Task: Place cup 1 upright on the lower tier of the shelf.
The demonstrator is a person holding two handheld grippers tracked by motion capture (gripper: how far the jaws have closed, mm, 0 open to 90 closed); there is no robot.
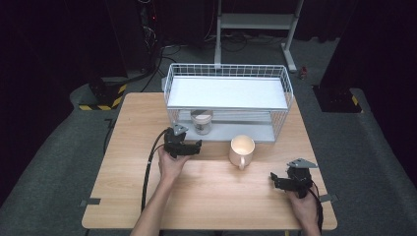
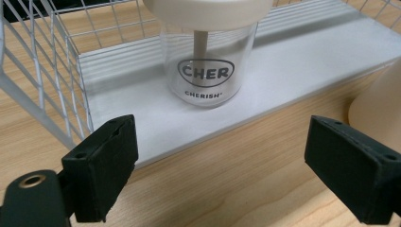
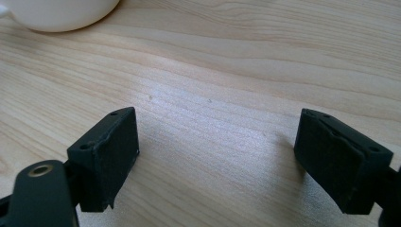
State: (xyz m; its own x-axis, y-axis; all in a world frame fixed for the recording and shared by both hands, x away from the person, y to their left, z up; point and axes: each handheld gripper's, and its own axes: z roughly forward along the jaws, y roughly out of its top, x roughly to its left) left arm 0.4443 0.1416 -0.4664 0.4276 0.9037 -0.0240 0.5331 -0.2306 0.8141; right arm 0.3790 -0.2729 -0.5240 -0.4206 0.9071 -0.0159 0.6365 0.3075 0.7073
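A clear jar [image 1: 202, 122] [image 2: 205, 71] with a cream lid stands on the lower shelf of a white wire rack [image 1: 226, 66]. My left gripper [image 1: 189, 145] [image 2: 227, 170] hovers over the table just in front of the shelf. It is open and points at the jar, with nothing between its pads. A cream mug [image 1: 242, 150] [image 2: 378, 104] [image 3: 61, 12] sits on the table to the right of it, handle toward the person. My right gripper [image 1: 282, 182] [image 3: 227, 161] rests low near the front right of the table. It is open over bare wood, with the mug farther off ahead of it.
The rack's white shelf board [image 2: 293, 71] lies flush with the wooden table [image 1: 216, 191], and wire walls [image 2: 38, 71] close its left side. The rack's top tray [image 1: 226, 93] overhangs the jar. Black cables trail from both grippers. Dark floor surrounds the table.
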